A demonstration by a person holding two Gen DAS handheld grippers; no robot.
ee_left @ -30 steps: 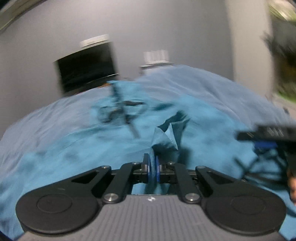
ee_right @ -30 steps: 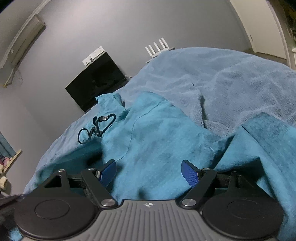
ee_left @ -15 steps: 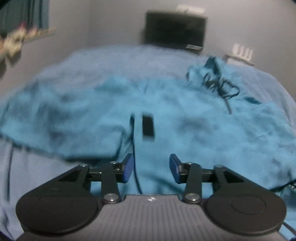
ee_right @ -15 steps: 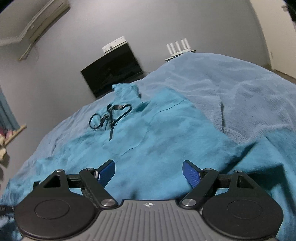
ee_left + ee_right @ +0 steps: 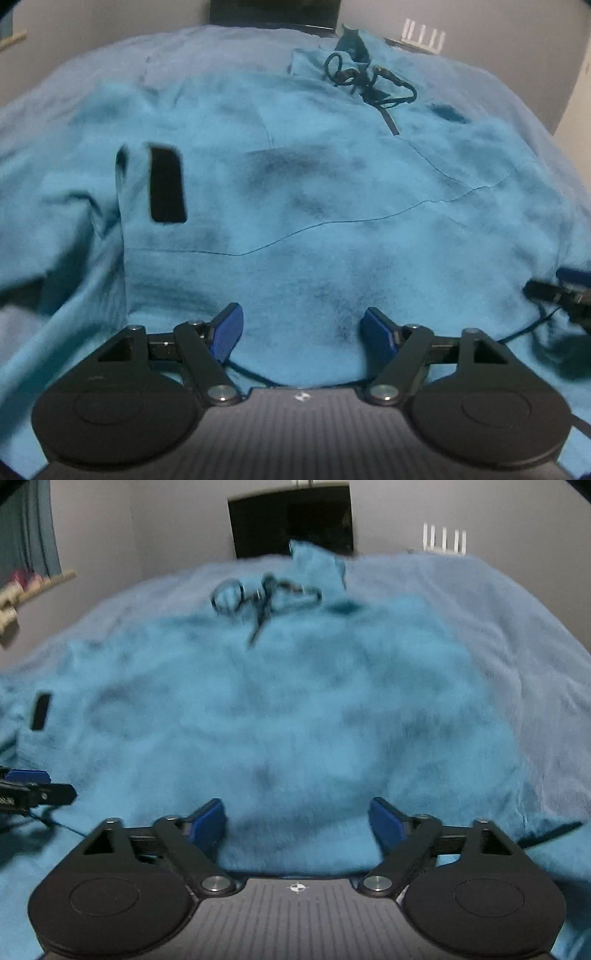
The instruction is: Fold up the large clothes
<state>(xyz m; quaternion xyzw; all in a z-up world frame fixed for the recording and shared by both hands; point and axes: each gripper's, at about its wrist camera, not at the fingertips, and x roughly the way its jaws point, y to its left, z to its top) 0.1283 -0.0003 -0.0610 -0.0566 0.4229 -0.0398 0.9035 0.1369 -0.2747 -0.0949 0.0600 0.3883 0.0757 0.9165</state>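
1. Teal fleece is what you are working over: the garment (image 5: pixel 332 206) is lying spread on the bed (image 5: pixel 517 635), its drawstring (image 5: pixel 369 79) at the far end.
2. You are holding the left claw (image 5: pixel 301 326) and right claw (image 5: pixel 297 821) spread wide, gripping nothing.
3. You are hovering at the near hem; aim for matching corners, and pinch only one fabric layer.

bedroom: bed (image 5: pixel 517 635), tv (image 5: pixel 291 524)

One garment (image 5: pixel 332 206), two tools (image 5: pixel 301 326) (image 5: pixel 297 821)
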